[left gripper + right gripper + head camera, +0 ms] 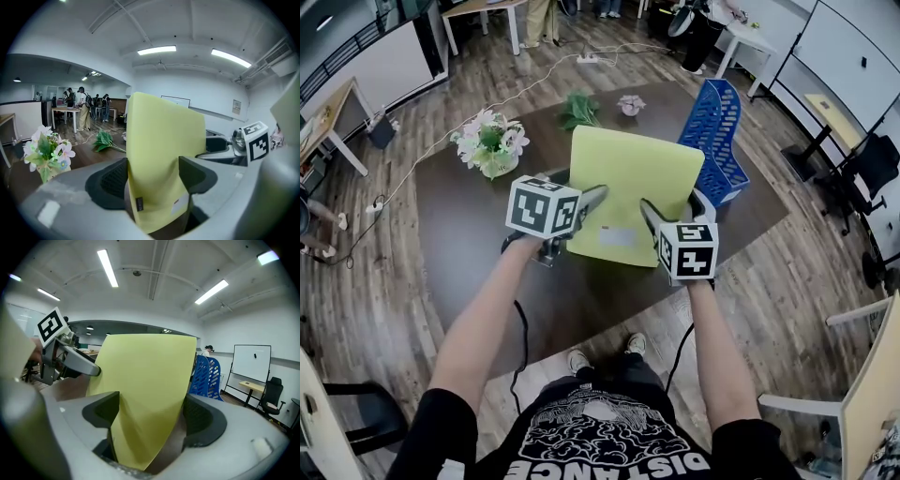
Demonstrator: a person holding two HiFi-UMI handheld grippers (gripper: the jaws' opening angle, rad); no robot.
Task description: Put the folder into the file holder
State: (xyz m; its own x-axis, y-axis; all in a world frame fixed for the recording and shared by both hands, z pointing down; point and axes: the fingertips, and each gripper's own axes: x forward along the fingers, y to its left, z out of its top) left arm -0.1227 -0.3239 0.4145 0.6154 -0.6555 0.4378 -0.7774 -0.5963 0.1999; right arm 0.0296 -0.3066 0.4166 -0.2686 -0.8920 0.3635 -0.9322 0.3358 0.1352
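the room is bright and evenly lit by long ceiling lamps (157, 49), which glare a little white. shadows on the table (469, 234) are soft. both gripper views bend strongly at the edges, with black corners; the folder (145, 394) looks smeared near the lens.

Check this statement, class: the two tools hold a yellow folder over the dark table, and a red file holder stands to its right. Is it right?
Wrong colour: the file holder is blue, as the head view shows. Otherwise yes: the left tool and right tool hold the yellow folder over the dark table.
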